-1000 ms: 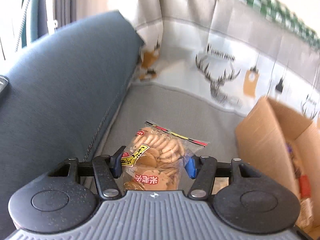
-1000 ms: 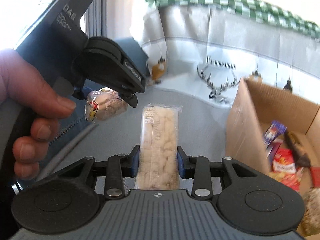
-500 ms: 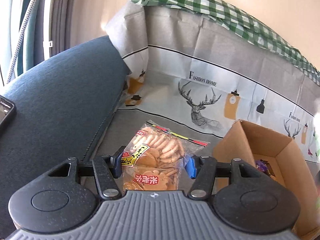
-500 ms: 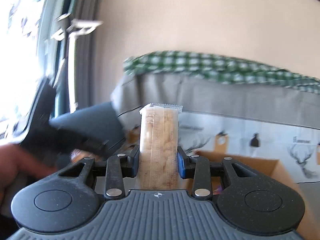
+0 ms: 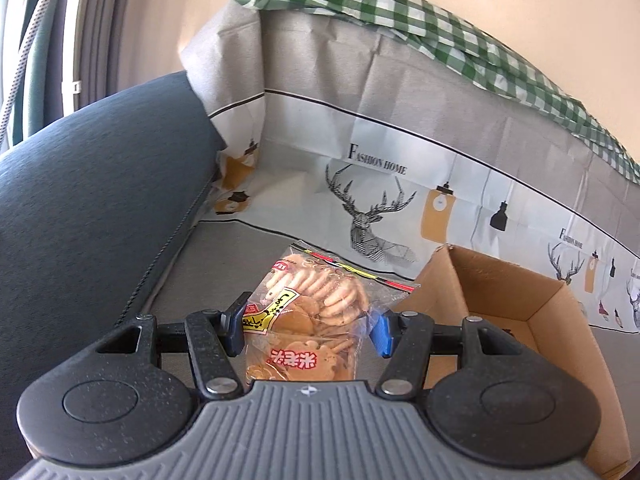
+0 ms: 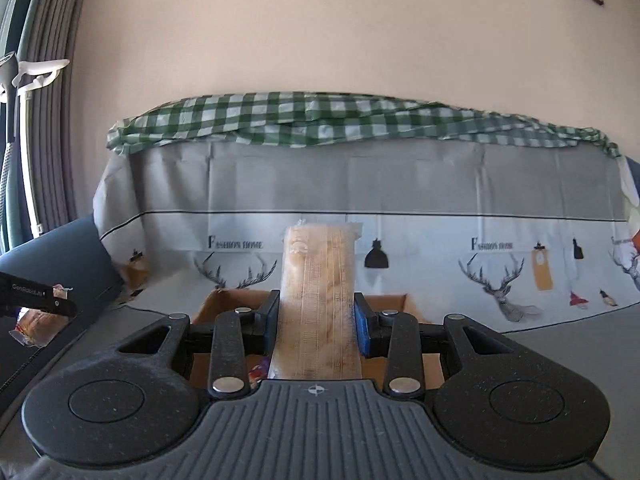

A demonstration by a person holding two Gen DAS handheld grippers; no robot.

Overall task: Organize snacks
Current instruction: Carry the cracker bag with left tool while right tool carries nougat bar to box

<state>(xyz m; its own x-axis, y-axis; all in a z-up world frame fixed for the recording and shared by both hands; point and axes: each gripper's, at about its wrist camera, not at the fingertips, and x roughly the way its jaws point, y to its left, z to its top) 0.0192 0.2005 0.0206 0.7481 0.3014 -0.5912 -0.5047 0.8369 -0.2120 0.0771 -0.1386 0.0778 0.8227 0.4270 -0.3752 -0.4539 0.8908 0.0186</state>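
Observation:
My left gripper (image 5: 310, 326) is shut on a clear bag of round rice crackers (image 5: 316, 320) with a yellow and red label, held in the air above the grey sofa seat (image 5: 224, 256). Its blue pads squeeze the bag's sides. An open cardboard box (image 5: 516, 304) stands just to the right of it. My right gripper (image 6: 316, 320) is shut on a long clear pack of pale crackers (image 6: 318, 280) that stands upright between the pads. The cardboard box (image 6: 392, 304) lies behind and below that gripper, mostly hidden. The left gripper (image 6: 36, 304) and its bag show at the far left.
A dark blue sofa armrest (image 5: 92, 216) rises on the left. A grey cover printed with deer (image 5: 372, 216) drapes the sofa back, topped by a green checked cloth (image 6: 320, 120). Curtains (image 6: 44, 140) hang at the far left beside a beige wall (image 6: 320, 32).
The right gripper has swung up and to the right with its cracker pack, from beside the left gripper to over the box. The left gripper has risen a little, still holding its bag.

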